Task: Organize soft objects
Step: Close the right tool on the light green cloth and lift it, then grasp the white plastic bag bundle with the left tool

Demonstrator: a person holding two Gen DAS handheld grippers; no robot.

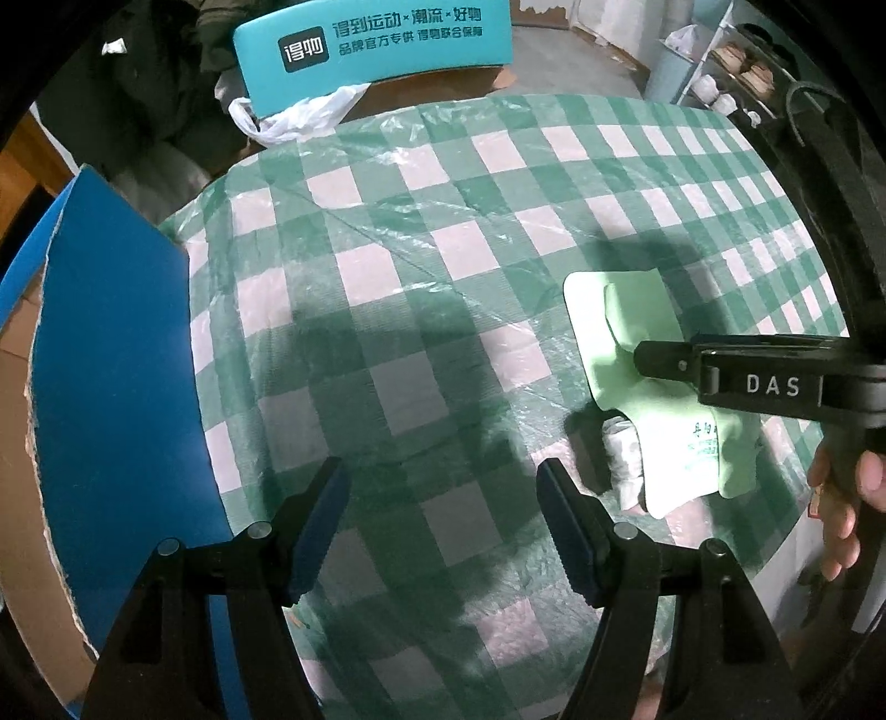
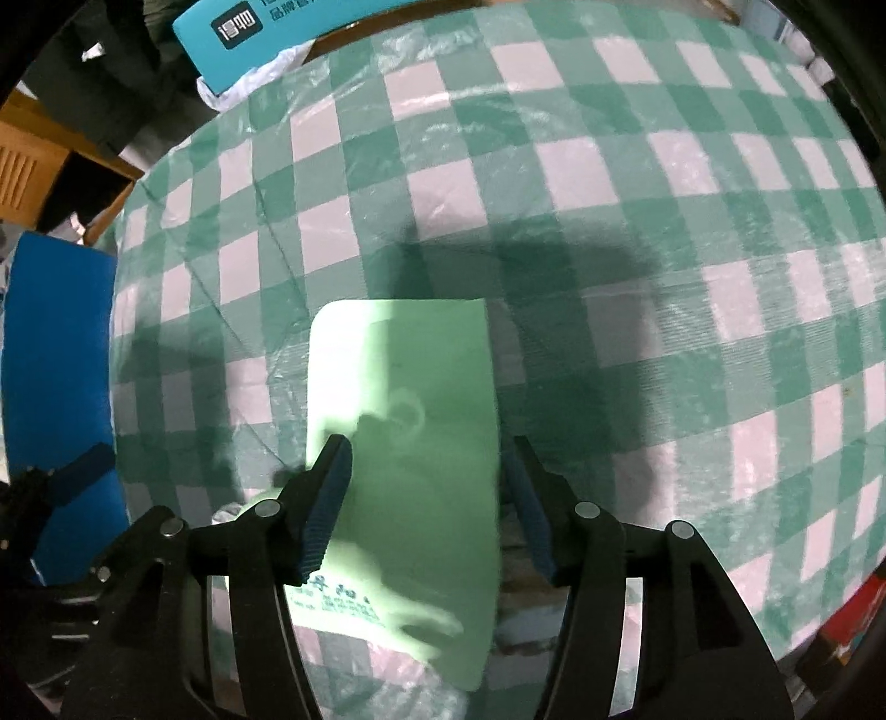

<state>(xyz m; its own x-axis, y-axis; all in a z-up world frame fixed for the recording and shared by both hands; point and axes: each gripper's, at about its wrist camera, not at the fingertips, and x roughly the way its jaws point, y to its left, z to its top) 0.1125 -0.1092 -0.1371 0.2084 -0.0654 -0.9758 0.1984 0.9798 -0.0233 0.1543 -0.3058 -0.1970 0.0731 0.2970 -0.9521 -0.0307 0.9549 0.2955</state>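
A pale green soft bag [image 2: 421, 376] with printed text lies flat on the green-and-white checked tablecloth [image 2: 581, 166]. My right gripper [image 2: 429, 487] hangs just above it, open; the bag shows between the two fingers, and the pads do not press on it. In the left wrist view the same green bag [image 1: 626, 315] lies at the right, with one of the right gripper's fingers [image 1: 664, 360] crossing over it. A white crumpled bundle [image 1: 623, 459] peeks out from under the bag's edge. My left gripper [image 1: 443, 526] is open over bare tablecloth, nothing between its fingers.
A blue-sided cardboard box [image 1: 111, 360] stands at the table's left edge. A teal box with printed characters [image 1: 371, 50] and a white plastic bag [image 1: 288, 116] sit at the far edge. A shoe rack [image 1: 736, 66] is beyond at back right. A hand [image 1: 847, 498] holds the right gripper.
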